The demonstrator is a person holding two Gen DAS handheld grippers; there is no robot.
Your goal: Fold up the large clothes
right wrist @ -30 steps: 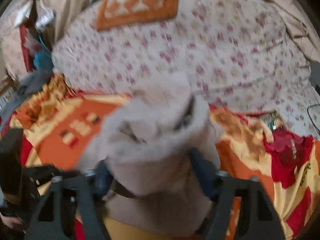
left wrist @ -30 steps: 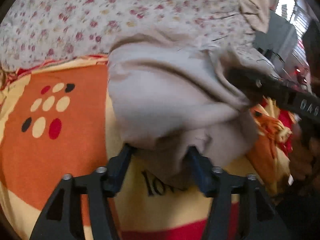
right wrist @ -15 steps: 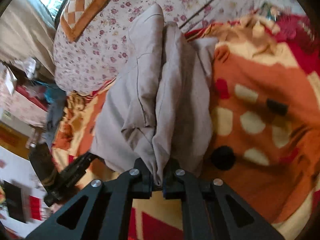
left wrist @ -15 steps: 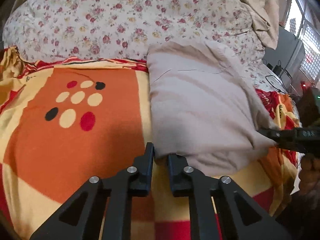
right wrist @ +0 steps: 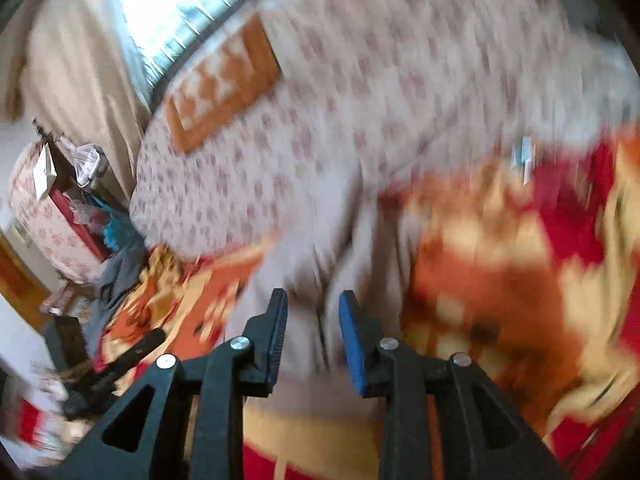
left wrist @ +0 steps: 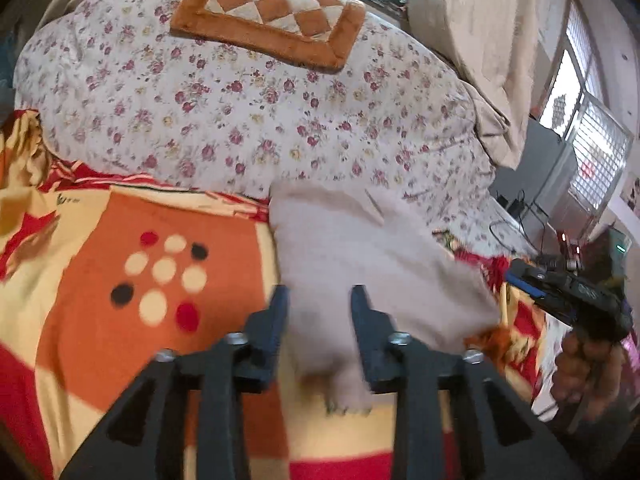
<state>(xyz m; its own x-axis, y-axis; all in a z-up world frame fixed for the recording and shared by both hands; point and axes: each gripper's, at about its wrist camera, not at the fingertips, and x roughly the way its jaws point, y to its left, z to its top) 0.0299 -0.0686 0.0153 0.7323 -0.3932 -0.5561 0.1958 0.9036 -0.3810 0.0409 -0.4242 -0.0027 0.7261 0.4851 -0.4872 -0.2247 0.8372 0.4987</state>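
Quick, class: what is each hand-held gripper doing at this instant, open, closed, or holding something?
Left hand-held gripper: open, holding nothing; the beige garment lies on the blanket between its fingers.
Right hand-held gripper: open, holding nothing, above the garment.

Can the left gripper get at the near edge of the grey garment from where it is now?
Probably yes. The left gripper is open, with the grey garment lying flat on the blanket straight ahead, its near edge between the fingers and nothing covering it.

Left claw (left wrist: 319,308): matte black fingers, triangular cutouts, silver screw heads on the links. Right claw (right wrist: 312,312): same black frame, blue ribbed pads (right wrist: 352,336). Bare hand (left wrist: 580,372) at 4 o'clock grips right claw's black body.
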